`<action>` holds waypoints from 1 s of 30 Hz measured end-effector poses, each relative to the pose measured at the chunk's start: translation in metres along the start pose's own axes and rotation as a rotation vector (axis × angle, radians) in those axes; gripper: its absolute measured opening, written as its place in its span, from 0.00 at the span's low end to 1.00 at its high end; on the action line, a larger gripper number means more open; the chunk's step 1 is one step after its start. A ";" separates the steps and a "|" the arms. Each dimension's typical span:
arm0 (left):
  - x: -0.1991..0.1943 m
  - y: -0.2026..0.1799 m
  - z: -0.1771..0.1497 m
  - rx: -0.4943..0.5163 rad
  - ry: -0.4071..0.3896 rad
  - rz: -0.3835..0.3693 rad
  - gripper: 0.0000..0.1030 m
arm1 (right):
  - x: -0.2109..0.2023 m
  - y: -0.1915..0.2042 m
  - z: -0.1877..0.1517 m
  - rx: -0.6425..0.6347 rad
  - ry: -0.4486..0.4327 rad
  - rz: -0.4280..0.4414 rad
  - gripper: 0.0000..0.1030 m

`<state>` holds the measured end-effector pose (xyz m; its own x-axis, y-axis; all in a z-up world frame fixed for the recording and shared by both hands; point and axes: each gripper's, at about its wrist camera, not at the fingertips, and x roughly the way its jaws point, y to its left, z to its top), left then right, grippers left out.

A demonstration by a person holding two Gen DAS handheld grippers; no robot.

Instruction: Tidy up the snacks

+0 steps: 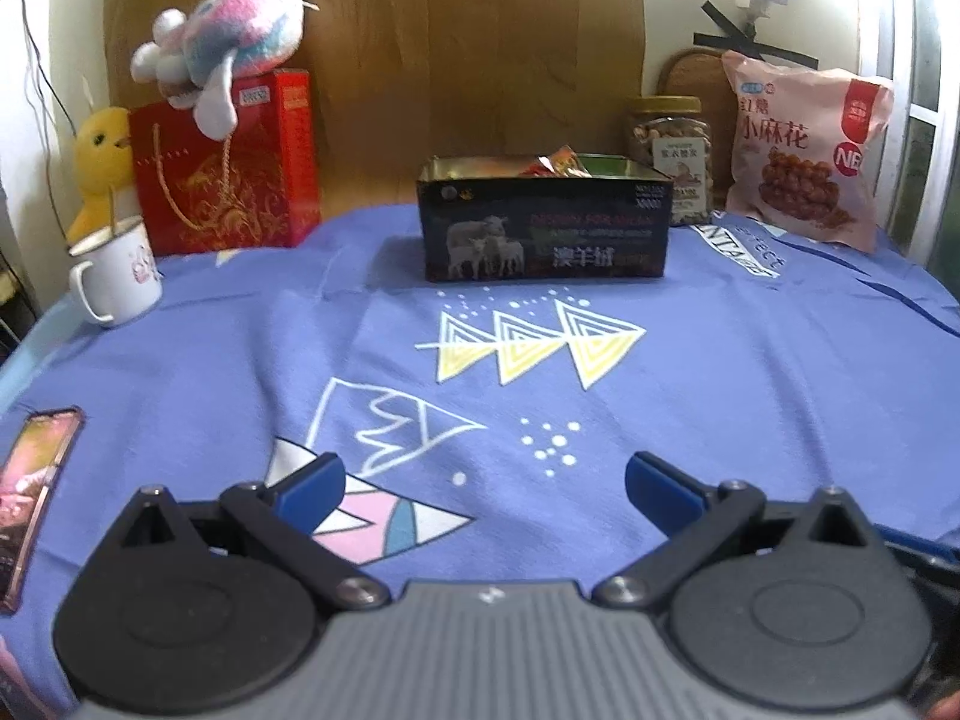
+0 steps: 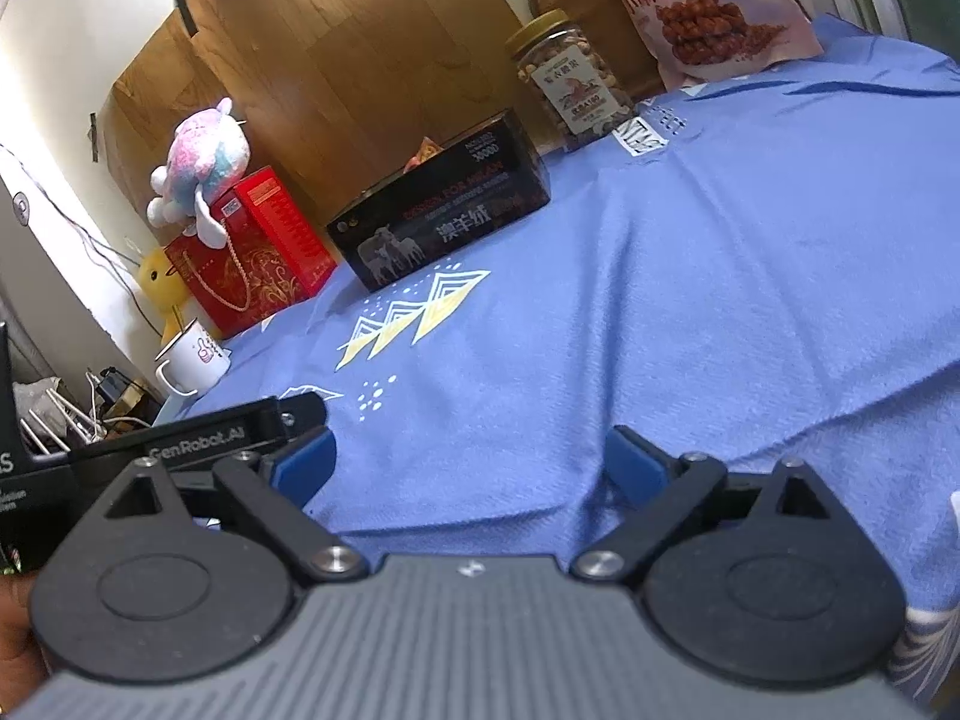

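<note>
A black open tin box with sheep printed on its front stands at the back middle of the blue cloth; snack packets stick out of its top. It also shows in the right wrist view. A jar of nuts and a pink snack bag stand to its right, also in the right wrist view as the jar and the bag. My left gripper is open and empty, low over the cloth, well in front of the box. My right gripper is open and empty too.
A red gift box with a plush toy on top stands at the back left, with a yellow plush and a white mug beside it. A phone lies at the left edge. The left gripper's body shows left of my right gripper.
</note>
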<state>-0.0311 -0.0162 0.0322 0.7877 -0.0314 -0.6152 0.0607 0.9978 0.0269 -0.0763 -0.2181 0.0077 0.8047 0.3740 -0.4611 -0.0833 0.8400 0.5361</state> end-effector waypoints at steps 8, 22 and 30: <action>0.001 0.000 -0.003 0.016 0.017 0.031 1.00 | -0.001 -0.002 -0.002 0.019 -0.009 0.001 0.95; 0.006 -0.002 -0.009 0.031 0.096 0.051 1.00 | -0.001 -0.003 -0.001 0.024 -0.010 0.013 0.95; 0.009 -0.006 -0.010 0.046 0.118 0.049 1.00 | 0.000 -0.003 -0.001 0.024 -0.011 0.013 0.95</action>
<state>-0.0306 -0.0217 0.0186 0.7132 0.0271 -0.7004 0.0542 0.9941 0.0936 -0.0764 -0.2198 0.0053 0.8103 0.3804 -0.4458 -0.0798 0.8253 0.5591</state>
